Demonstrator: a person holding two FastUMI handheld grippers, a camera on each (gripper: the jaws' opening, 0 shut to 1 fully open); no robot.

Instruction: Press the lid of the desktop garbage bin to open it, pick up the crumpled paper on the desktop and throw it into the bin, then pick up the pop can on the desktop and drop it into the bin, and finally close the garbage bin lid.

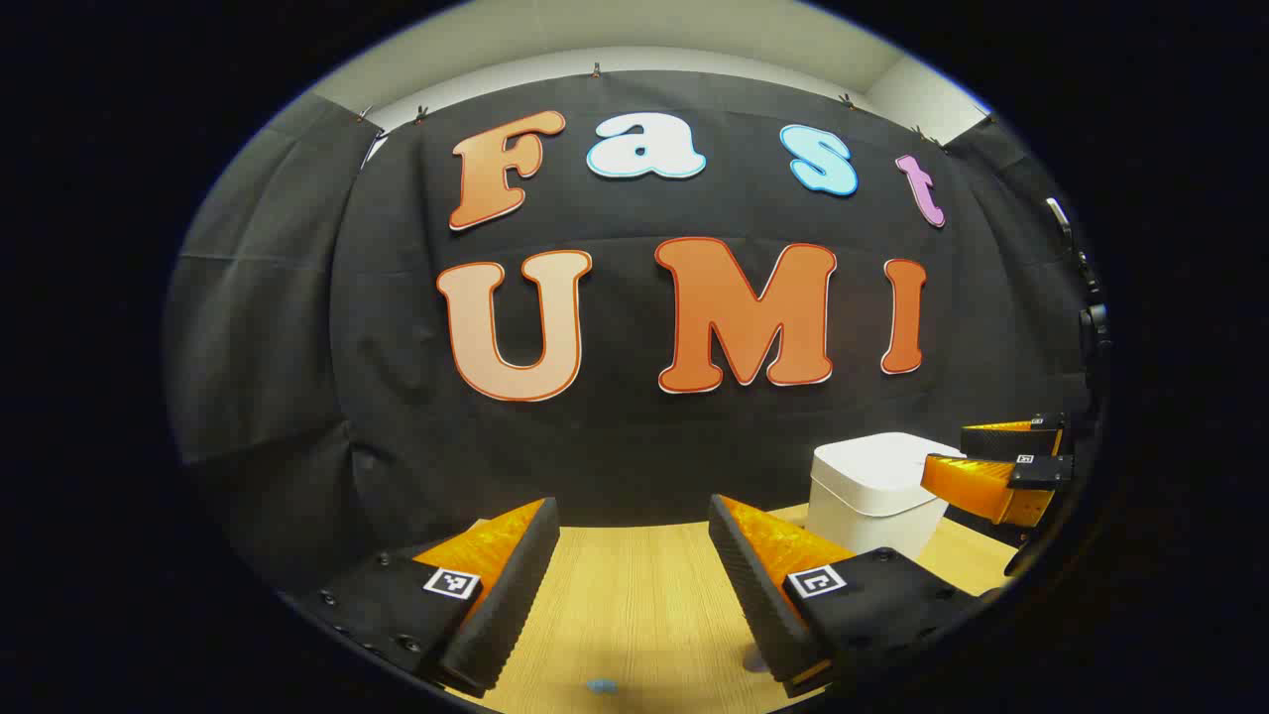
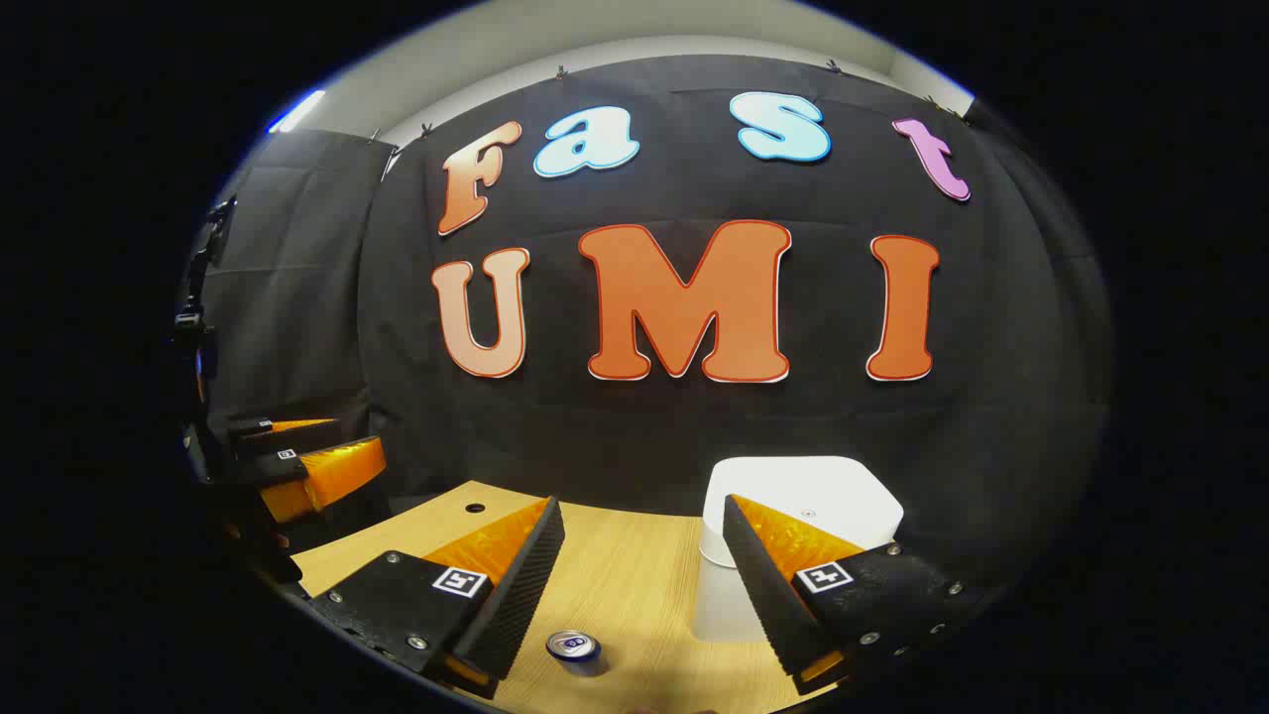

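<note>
In the left gripper view, the left gripper (image 1: 631,555) hangs above the wooden tabletop (image 1: 634,605) with its jaws spread wide and nothing between them. The white garbage bin (image 1: 872,491) stands to its right, near the black cloth wall, its lid down and flat. The right gripper (image 1: 981,471) hovers just beside the bin's far edge and close to lid height, a placing that would suit a press on the lid. Its jaws appear slightly parted, with nothing in them.

In the right gripper view, the left gripper (image 2: 317,466) is seen well to the left of the bin, over the tabletop's edge, likely held clear to leave room around the bin. Nearer the bin, the right gripper's own jaws stand wide apart and empty. The pop can (image 2: 573,647) stands upright on the tabletop between those jaws, to the left of the bin and nearer the camera. Its long axis is vertical and its top points up. At the right, the bin rises behind the right-hand finger, lid shut, its flat top facing up and its body upright.

No crumpled paper can be made out. With the lid closed and the can out on the tabletop, the can's part of the task is judged to remain.
</note>
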